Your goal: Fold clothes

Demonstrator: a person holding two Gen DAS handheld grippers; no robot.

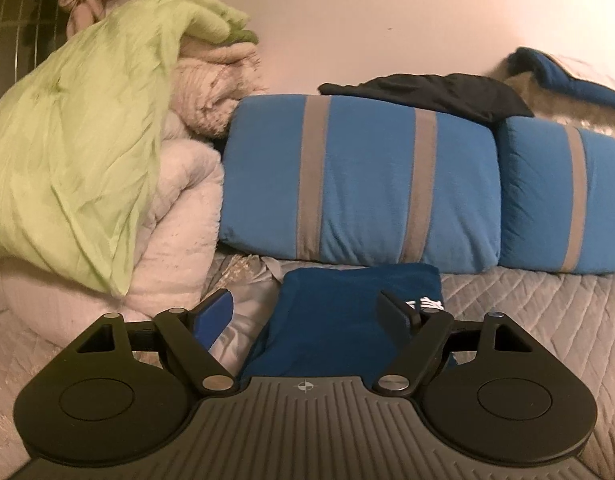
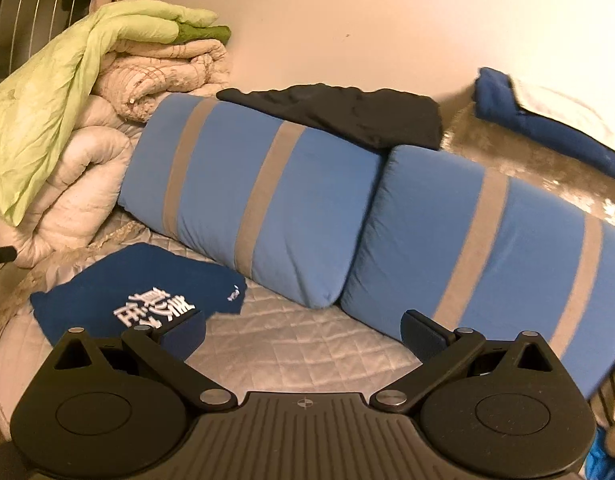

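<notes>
A folded dark blue shirt (image 1: pixel 331 320) with white print lies on the grey quilted bed cover (image 1: pixel 527 304), in front of the blue pillows. My left gripper (image 1: pixel 311 312) is open just above it, with the shirt between and below the fingers. In the right wrist view the shirt (image 2: pixel 139 284) lies at the lower left, its white characters showing. My right gripper (image 2: pixel 303 332) is open and empty over the bare quilt (image 2: pixel 291 344), to the right of the shirt. A black garment (image 2: pixel 343 112) lies on top of the pillows.
Two blue pillows with grey stripes (image 1: pixel 359 176) (image 2: pixel 487 248) lean along the wall. A pile of white quilts (image 1: pixel 179 208) under a light green cover (image 1: pixel 75 128) stands at the left. A blue blanket (image 2: pixel 547 128) lies at the far right.
</notes>
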